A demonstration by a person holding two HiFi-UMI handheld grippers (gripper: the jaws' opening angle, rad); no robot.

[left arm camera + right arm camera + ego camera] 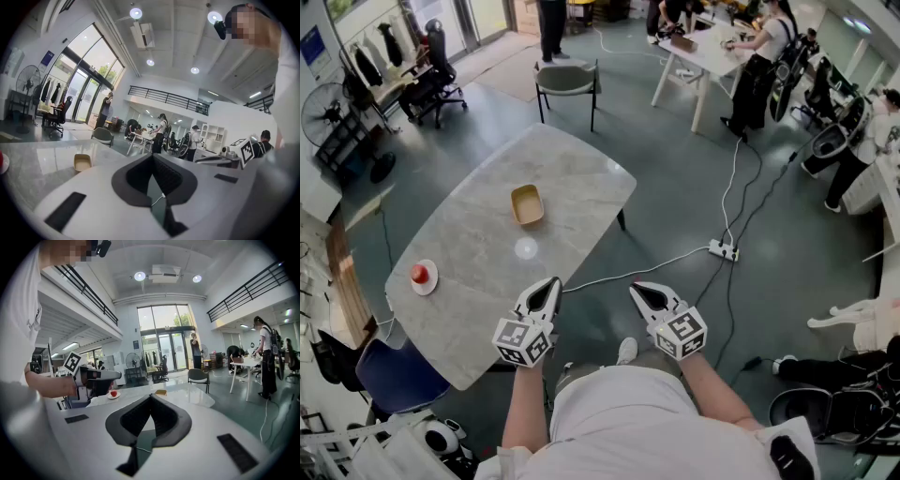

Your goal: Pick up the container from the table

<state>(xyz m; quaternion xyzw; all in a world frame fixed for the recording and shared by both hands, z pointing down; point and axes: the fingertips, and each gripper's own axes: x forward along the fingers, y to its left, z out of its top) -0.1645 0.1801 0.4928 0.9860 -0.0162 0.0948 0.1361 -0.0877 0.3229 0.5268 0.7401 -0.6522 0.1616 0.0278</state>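
The container (527, 205) is a small tan open tray lying near the middle of the grey marble table (478, 272). It also shows in the left gripper view as the tan container (82, 162), and far off in the right gripper view as the container (161, 392). My left gripper (550, 285) hovers over the table's near edge, well short of the tray, its jaws shut on nothing. My right gripper (640, 291) is off the table's near right side, over the floor, with its jaws together and empty. The left gripper (152, 156) and right gripper (151, 396) both point roughly level.
A red fruit on a white plate (423, 276) sits at the table's left end. A blue chair (394, 375) stands by the near left corner, a grey chair (566, 82) beyond the far end. A white cable and power strip (724, 249) lie on the floor to the right.
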